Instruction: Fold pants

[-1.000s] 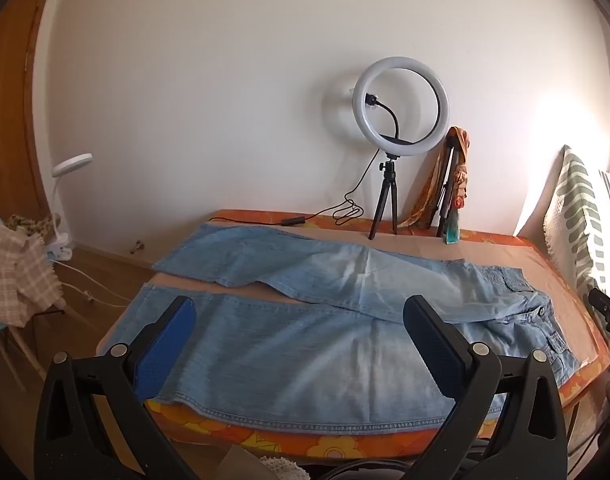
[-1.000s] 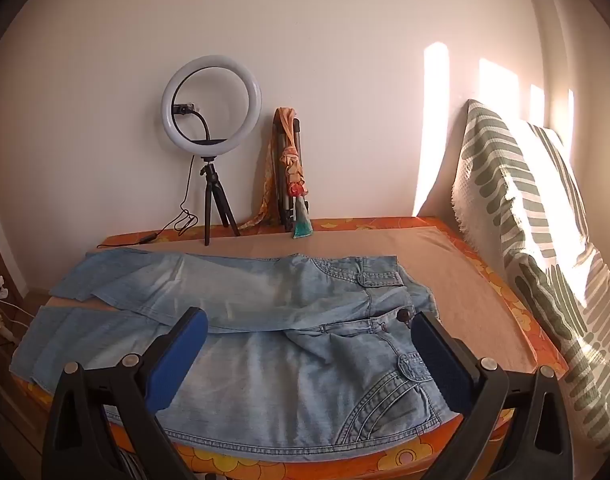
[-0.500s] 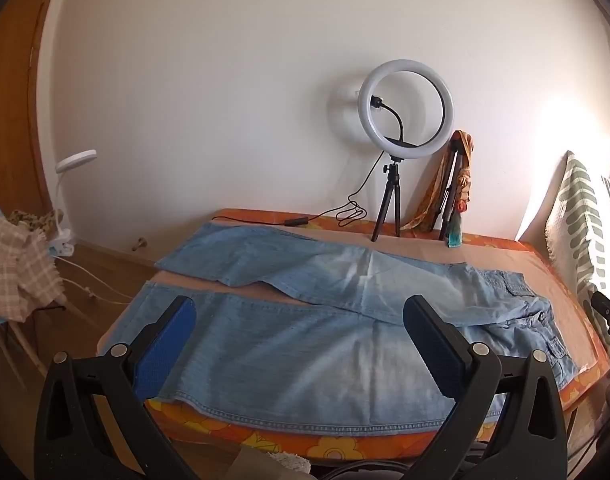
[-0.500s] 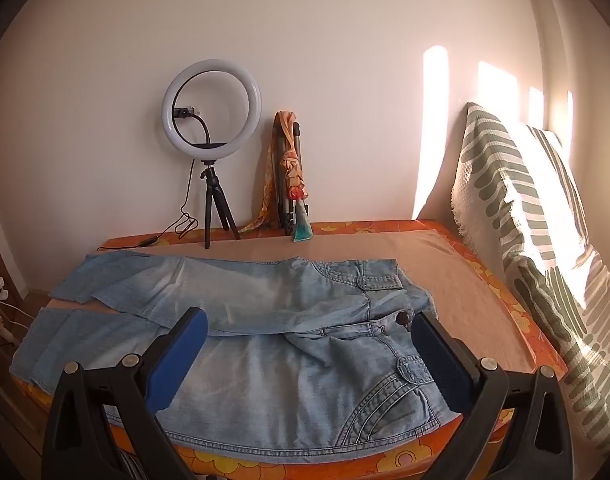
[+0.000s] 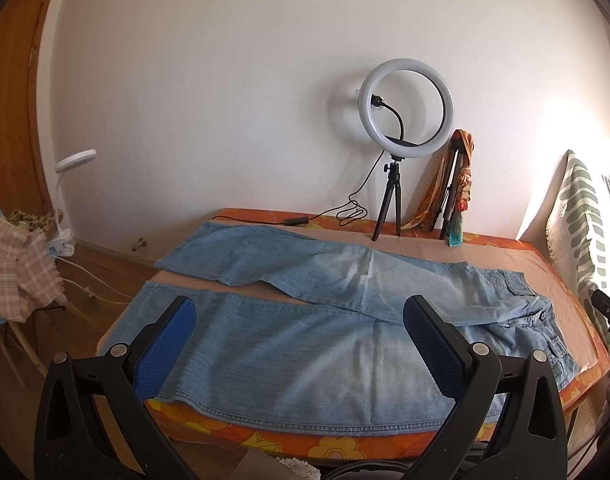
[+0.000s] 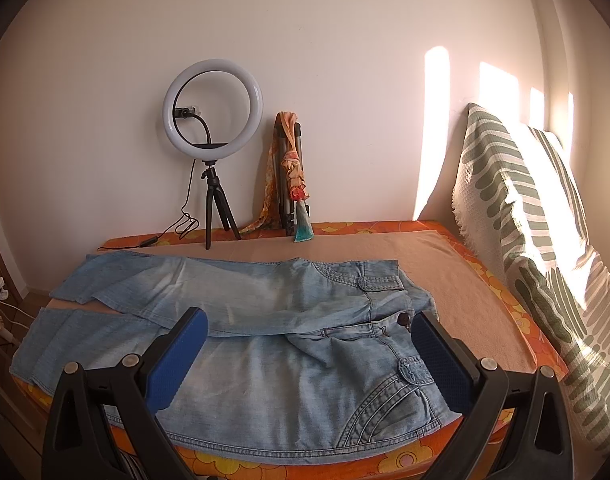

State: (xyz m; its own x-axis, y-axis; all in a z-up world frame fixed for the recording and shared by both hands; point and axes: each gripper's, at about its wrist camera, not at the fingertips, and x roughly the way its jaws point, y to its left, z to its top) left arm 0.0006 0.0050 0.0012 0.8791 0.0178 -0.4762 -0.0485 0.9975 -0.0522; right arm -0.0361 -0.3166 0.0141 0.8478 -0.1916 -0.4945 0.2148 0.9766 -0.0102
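A pair of light blue jeans [image 5: 325,320] lies spread flat on a beige cloth [image 6: 445,272] that covers a bed with an orange flowered sheet [image 6: 517,320]. The waistband, with its dark button [image 6: 403,319], is at the right end of the bed, and the two legs run out to the left, parted by a narrow strip of beige near the hems. The near leg reaches the front edge of the bed; the far leg lies behind it and overlaps it near the crotch.

The left hand-held gripper [image 5: 301,340] hovers in front of the near leg, above the bed's front edge, its blue-padded fingers spread wide and gripping nothing. The right hand-held gripper [image 6: 309,350] hovers before the waist and hip pocket, likewise spread wide and clear of the denim.

At the back of the bed, against the white wall, a ring light on a small black tripod [image 5: 405,116] stands with its cable trailing left. Just beside it leans a folded tripod draped in an orange scarf [image 6: 291,176]. A green-and-white striped blanket [image 6: 545,240] rises along the right side. To the left, a white clip lamp [image 5: 71,184] stands beside a checked cloth [image 5: 13,264] on a chair.
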